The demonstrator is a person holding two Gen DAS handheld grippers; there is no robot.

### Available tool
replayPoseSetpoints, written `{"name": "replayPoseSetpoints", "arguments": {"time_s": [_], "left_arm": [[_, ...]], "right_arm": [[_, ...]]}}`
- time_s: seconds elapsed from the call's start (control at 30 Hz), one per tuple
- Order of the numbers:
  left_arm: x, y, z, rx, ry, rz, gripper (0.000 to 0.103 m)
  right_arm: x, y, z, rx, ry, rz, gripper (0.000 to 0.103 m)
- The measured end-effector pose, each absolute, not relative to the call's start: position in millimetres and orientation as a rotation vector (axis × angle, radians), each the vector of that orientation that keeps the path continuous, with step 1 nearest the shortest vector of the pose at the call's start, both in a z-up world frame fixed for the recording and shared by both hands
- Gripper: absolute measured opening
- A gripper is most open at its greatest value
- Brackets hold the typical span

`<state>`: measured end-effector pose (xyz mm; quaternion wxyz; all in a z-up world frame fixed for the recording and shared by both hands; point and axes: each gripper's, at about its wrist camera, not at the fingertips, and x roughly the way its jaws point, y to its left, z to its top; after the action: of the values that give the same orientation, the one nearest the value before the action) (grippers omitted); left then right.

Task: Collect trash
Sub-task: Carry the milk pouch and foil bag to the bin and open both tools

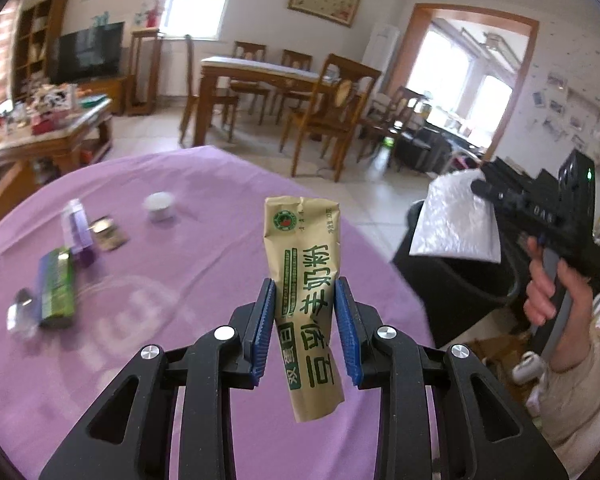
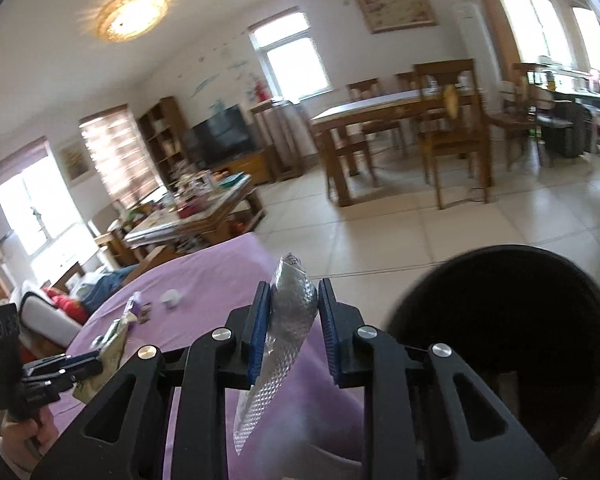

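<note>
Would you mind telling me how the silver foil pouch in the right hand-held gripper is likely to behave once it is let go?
The silver foil pouch looks flat and empty, so probably very light and apt to flutter. It bends below the blue pads, suggesting it is floppy. Its glossy embossed film may be slippery.

The bin (image 2: 500,344) stands on the floor just right of the table (image 2: 204,280).
</note>
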<state>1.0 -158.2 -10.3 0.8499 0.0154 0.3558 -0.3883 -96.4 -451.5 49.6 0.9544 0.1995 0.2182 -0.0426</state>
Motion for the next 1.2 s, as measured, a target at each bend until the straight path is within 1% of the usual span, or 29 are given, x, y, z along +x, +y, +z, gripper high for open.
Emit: {"name": "replayPoseSetpoints", "arguments": {"time_s": [0.17, 0.37, 0.67, 0.9, 1.2], "left_arm": [[0, -218, -8, 0.036, 0.748, -0.941, 0.030], [0, -308, -12, -0.003, 0.764, -1.102, 0.030], [-19, -419, -42, 0.029, 0.785, -1.221, 0.030], [-34, -471, -67, 0.127, 0.799, -1.214, 0.030], [-53, -494, -71, 0.217, 0.772, -1.205, 0.030]], "right_arm": [[-121, -487, 48, 0.424, 0.403, -0.180, 0.024], [-152, -530, 44, 0.455, 0.344, -0.329, 0.024], [-176, -567, 16, 0.498, 0.361, -0.462, 0.024], [-185, -585, 0, 0.535, 0.387, -0.485, 0.024], [-188, -587, -5, 0.547, 0.401, -0.483, 0.024]]}}
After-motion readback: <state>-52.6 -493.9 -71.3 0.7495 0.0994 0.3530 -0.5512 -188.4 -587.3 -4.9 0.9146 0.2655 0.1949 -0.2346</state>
